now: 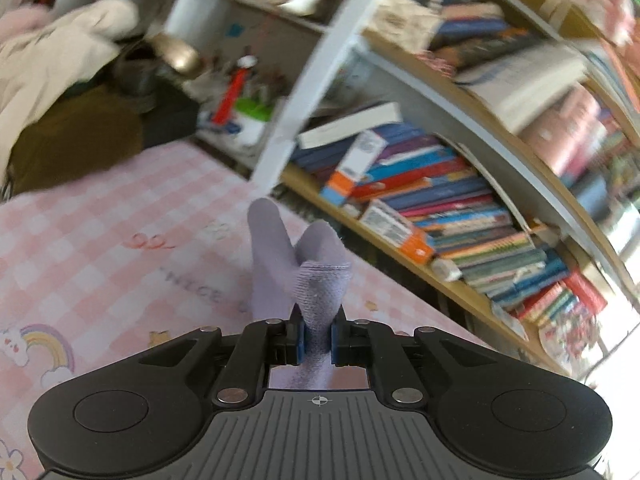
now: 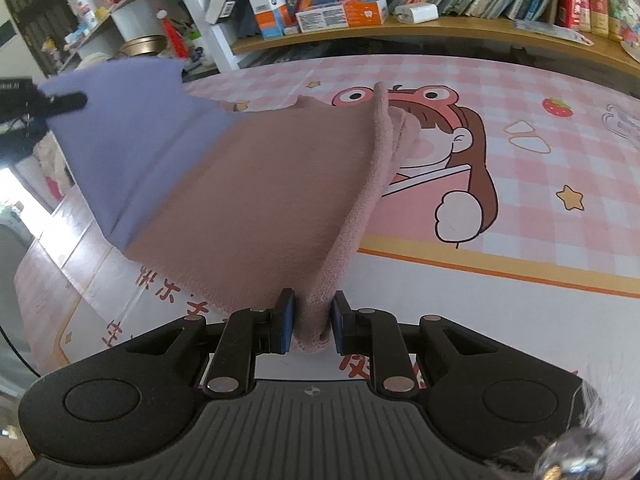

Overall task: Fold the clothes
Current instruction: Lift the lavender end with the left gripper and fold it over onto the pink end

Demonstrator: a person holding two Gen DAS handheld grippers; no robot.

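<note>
A two-tone sock, lilac at one end and dusty pink at the other, hangs stretched between my two grippers above a pink checked cartoon sheet (image 2: 520, 168). My left gripper (image 1: 318, 344) is shut on the lilac end (image 1: 320, 280), which bunches up above the jaws. My right gripper (image 2: 312, 326) is shut on the pink end (image 2: 280, 200). In the right wrist view the lilac part (image 2: 132, 148) runs to the left gripper (image 2: 36, 108) at the far left edge.
A bookshelf (image 1: 460, 208) packed with books runs along the far side of the sheet, with a white upright post (image 1: 312, 92). Cream and brown clothes (image 1: 52, 80) pile at the far left. Small boxes (image 2: 320, 8) stand on the shelf.
</note>
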